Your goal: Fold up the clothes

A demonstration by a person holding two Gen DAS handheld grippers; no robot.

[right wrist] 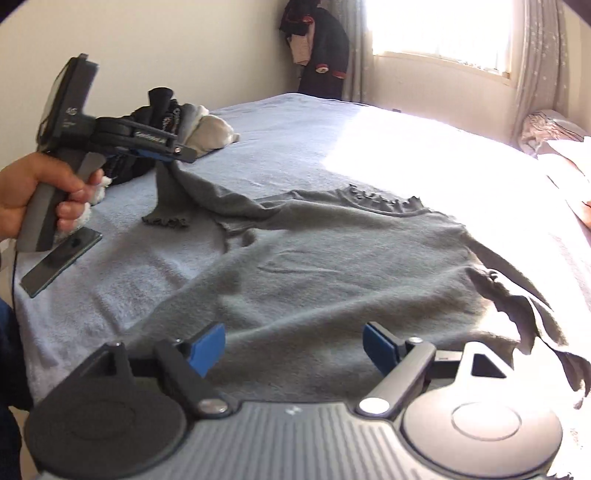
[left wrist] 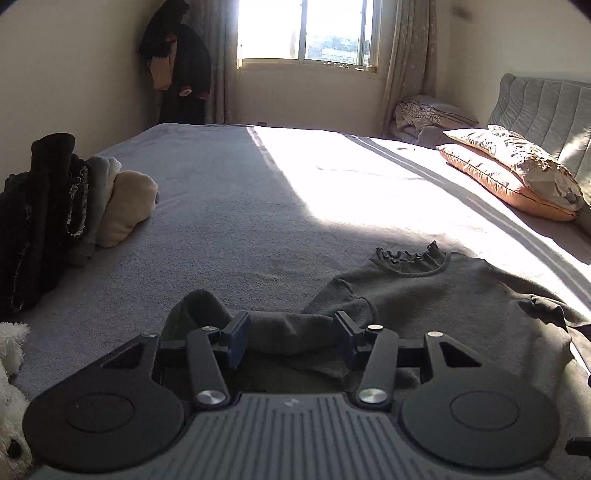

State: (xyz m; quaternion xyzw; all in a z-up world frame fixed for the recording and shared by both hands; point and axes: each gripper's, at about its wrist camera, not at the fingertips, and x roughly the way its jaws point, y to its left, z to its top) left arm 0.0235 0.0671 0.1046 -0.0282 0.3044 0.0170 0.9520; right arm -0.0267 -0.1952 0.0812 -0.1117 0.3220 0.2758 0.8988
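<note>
The left gripper point(right wrist: 183, 153) is pinching the grey sweater's sleeve point(right wrist: 173, 192) off the bed point(right wrist: 288, 125), while the right gripper point(right wrist: 293, 347) is hanging wide open over the sweater's body point(right wrist: 332, 266).

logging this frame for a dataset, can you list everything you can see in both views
sweater: one, grey, frilled collar, spread on the bed in front of both grippers
bed: one, blue-grey cover, part in sunlight
folded clothes: one stack, black, grey, white and beige, on the bed's left edge
pillows: two, orange under a pale patterned one, at the headboard
headboard: one, grey, padded, right side
window: one, bright, far wall, curtains either side
hanging clothes: dark with a tan piece, far corner
plush toy: one, white, at the bed's near left edge
left gripper: one, sleeve hanging from its tip, lifted off the bed
left hand: one, around that gripper's handle
right gripper: one, blue pads, open over the sweater's hem
</note>
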